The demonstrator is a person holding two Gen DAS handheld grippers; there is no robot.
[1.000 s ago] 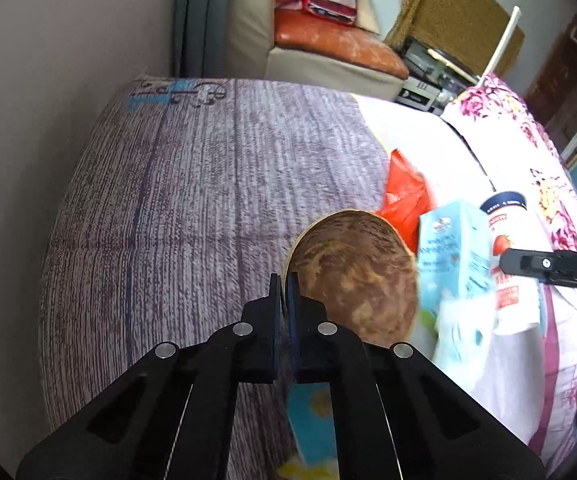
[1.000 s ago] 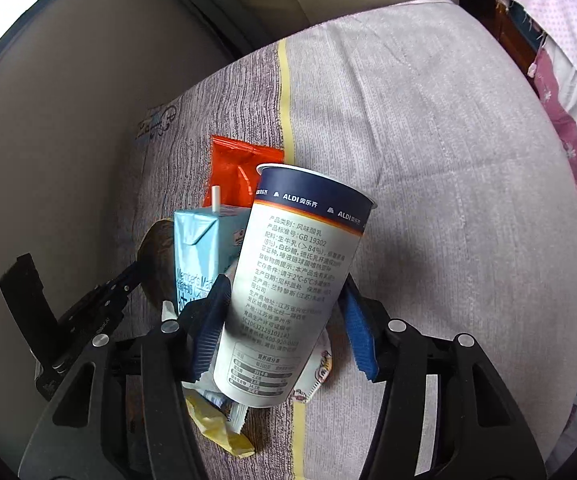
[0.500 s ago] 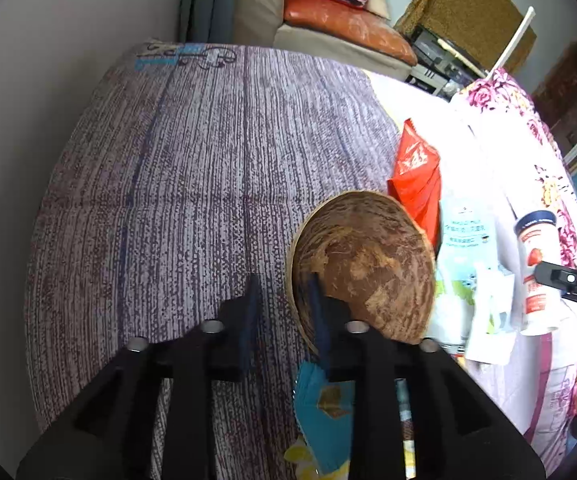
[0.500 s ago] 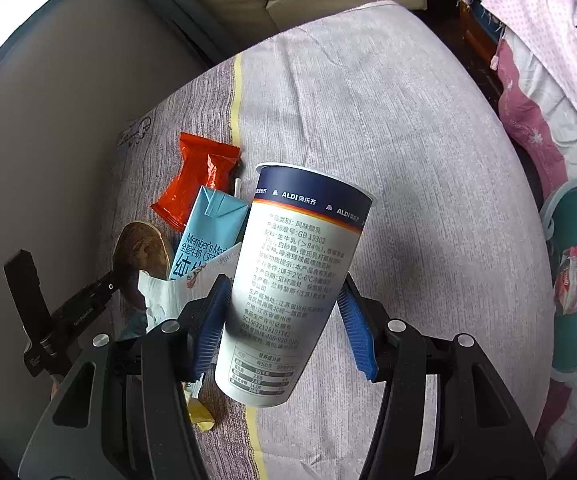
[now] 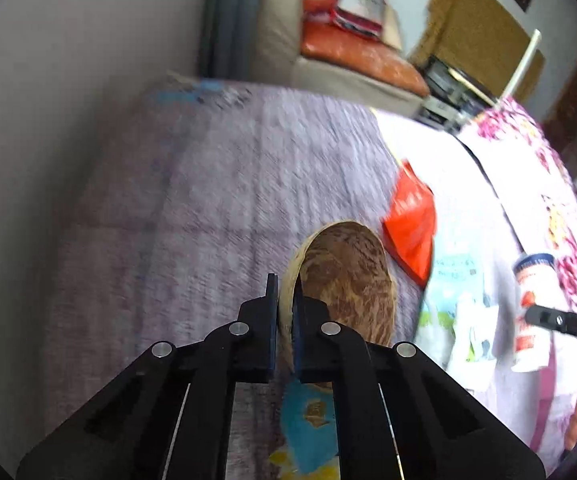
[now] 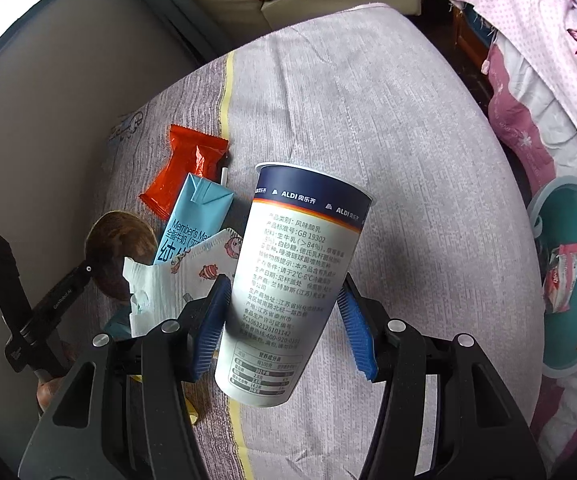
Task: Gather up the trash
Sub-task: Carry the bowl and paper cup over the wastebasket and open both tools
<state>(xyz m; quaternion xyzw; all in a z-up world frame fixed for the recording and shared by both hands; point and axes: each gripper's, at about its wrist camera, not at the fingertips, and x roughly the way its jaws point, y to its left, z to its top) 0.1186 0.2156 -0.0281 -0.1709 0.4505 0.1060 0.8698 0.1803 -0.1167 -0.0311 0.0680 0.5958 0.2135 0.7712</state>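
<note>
My left gripper (image 5: 285, 300) is shut on the rim of a brown stained paper bowl (image 5: 348, 280), which also shows in the right wrist view (image 6: 122, 248). My right gripper (image 6: 284, 320) is shut on a white and navy ALDI yogurt cup (image 6: 288, 280), held above the bed; the cup also shows in the left wrist view (image 5: 532, 300). On the bed lie an orange snack wrapper (image 6: 184, 168), a blue milk carton (image 6: 192, 224), a white patterned face mask (image 6: 176, 280) and a blue and yellow wrapper (image 5: 308, 428).
A teal trash bin (image 6: 568, 280) with wrappers inside stands on the floor right of the bed. A grey wall (image 5: 68, 100) runs along the bed's left side. A sofa with an orange cushion (image 5: 352, 56) stands beyond the bed. A floral cloth (image 6: 548, 40) hangs at right.
My left gripper opened around the bowl's rim, then closed on it. My right gripper lifted the cup higher and moved right, bringing the teal bin into view.
</note>
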